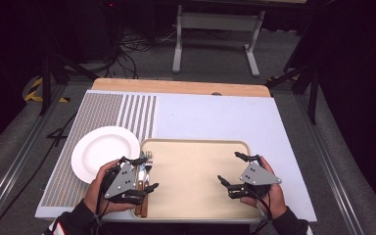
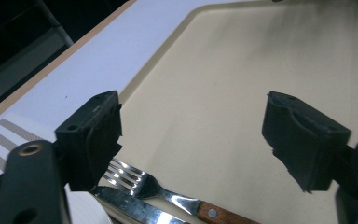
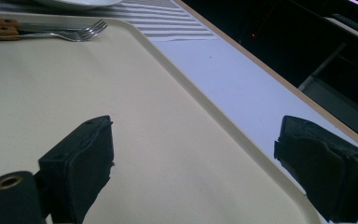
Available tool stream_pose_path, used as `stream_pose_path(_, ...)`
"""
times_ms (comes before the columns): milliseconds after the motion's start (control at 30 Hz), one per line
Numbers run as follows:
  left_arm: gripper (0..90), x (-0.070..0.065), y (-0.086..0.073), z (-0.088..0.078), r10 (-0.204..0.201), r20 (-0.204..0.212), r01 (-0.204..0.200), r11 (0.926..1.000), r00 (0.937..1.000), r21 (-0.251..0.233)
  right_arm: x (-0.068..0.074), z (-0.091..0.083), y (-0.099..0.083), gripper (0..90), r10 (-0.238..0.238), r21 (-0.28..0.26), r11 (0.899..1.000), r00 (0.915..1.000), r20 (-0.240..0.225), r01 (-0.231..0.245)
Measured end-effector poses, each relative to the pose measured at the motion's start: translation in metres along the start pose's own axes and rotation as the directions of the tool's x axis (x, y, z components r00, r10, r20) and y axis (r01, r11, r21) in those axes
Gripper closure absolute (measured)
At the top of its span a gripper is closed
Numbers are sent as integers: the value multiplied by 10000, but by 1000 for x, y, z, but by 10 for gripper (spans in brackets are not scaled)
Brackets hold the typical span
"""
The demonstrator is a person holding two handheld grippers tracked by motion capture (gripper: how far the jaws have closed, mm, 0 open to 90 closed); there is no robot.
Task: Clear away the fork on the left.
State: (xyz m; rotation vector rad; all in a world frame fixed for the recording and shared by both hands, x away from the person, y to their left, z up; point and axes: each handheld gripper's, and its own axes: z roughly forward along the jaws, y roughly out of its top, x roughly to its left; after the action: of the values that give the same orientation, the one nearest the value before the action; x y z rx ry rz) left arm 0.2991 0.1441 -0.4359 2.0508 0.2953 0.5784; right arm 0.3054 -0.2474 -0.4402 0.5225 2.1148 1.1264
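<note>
We see both hand-held grippers, left and right, jaws apart over tray; fork, knife at tray's 9 o'clock.

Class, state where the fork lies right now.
The fork lies at the tray's left edge beside the knife, near the left tongs and white plate.

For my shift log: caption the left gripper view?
Open left hand-held gripper over a beige tray, fork and knife beneath its jaw.
</note>
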Motion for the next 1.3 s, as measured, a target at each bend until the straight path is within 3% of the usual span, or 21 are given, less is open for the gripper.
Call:
stream_pose_path(300,69,5,-5,-5,-423,-174,421,9991,9990,-89,0,0,0,117,-30,-55,10000,10000,2,30)
stream_pose_path(500,62,9,-10,-11,-154,-191,158,9997,9997,194,-1,-1,0,117,35,-104,9999,10000,-36,-35)
stream_pose_path(567,54,9,-11,-13,-129,-434,140,9996,9990,243,-1,-1,0,117,19,-108,9999,10000,-61,-19)
stream_pose_path(967,43,16,-31,-30,-631,-792,664,9970,9949,394,-5,-1,-2,116,238,-133,9996,9997,-68,-238)
stream_pose_path(1300,55,17,-51,-42,-629,-1164,734,9934,9912,877,-6,0,-2,117,186,-73,9998,9998,-8,-186)
